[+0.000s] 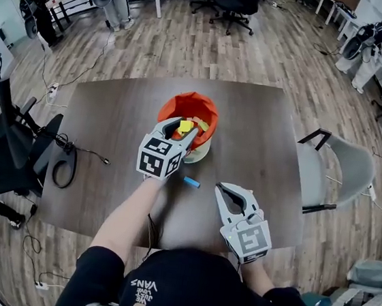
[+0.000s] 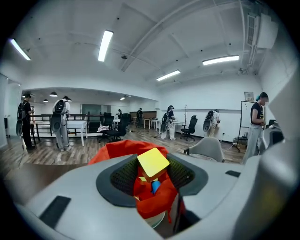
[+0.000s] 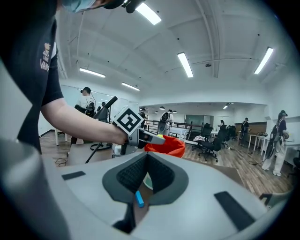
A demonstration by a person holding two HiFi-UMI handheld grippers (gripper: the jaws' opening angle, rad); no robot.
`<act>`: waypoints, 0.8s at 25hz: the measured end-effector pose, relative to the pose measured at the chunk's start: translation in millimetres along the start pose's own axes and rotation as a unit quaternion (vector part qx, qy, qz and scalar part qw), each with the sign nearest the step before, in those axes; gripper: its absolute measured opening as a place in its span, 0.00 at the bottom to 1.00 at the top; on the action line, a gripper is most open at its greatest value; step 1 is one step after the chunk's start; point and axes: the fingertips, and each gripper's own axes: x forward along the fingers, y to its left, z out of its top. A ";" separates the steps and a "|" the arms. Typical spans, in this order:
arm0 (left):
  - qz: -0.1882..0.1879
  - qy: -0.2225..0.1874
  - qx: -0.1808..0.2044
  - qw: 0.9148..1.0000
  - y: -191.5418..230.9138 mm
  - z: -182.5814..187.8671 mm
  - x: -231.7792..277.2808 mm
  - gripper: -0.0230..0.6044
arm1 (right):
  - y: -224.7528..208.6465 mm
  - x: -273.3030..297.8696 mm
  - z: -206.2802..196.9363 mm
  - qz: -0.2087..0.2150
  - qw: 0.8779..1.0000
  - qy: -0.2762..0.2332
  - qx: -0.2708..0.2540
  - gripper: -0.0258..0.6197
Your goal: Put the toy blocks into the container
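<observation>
Toy blocks (image 1: 202,124) are the job here: some yellow and orange ones are stowed, one is in the air, and one lies outside.

In the head view, a dark brown rectangular wooden table (image 1: 112,126) fills the middle. The person stands at its six o'clock edge.

A round white container lined with an orange bag (image 1: 207,103) sits just toward twelve o'clock from the table's centre, within easy reach of both arms. The stowed blocks lie inside it.

The left gripper (image 1: 186,132), grey and carrying a square-marker cube, reaches in from seven o'clock. It hovers over the near half of the container. Its jaws are clamped on a yellow plastic cube (image 2: 152,161), held above the orange opening. It seems placed so that letting go would drop the cube straight in.

The right gripper (image 1: 222,187) sits low at five o'clock, well apart from the container. Its jaws are pressed together with nothing between them, and it is probably waiting its turn.

A small blue plastic block (image 1: 192,182) lies flat on the table between the two grippers. It is at six o'clock of the container and near nine o'clock of the right gripper's tips. The right gripper view shows it close ahead of the closed jaws, so it looks like the next piece to fetch.
</observation>
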 end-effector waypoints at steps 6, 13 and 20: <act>0.012 0.021 -0.001 1.000 8.8 -10.4 12.1 0.35 | -1.8 -0.5 0.6 0.002 1.000 0.002 -0.004 0.07; 0.003 0.016 0.001 1.000 5.9 -11.7 11.2 0.35 | -1.8 -1.5 1.0 -0.004 1.000 0.004 -0.001 0.07; -0.005 -0.005 0.007 1.000 2.4 -8.4 3.6 0.35 | -1.5 1.6 4.0 -0.002 1.000 0.008 -0.003 0.07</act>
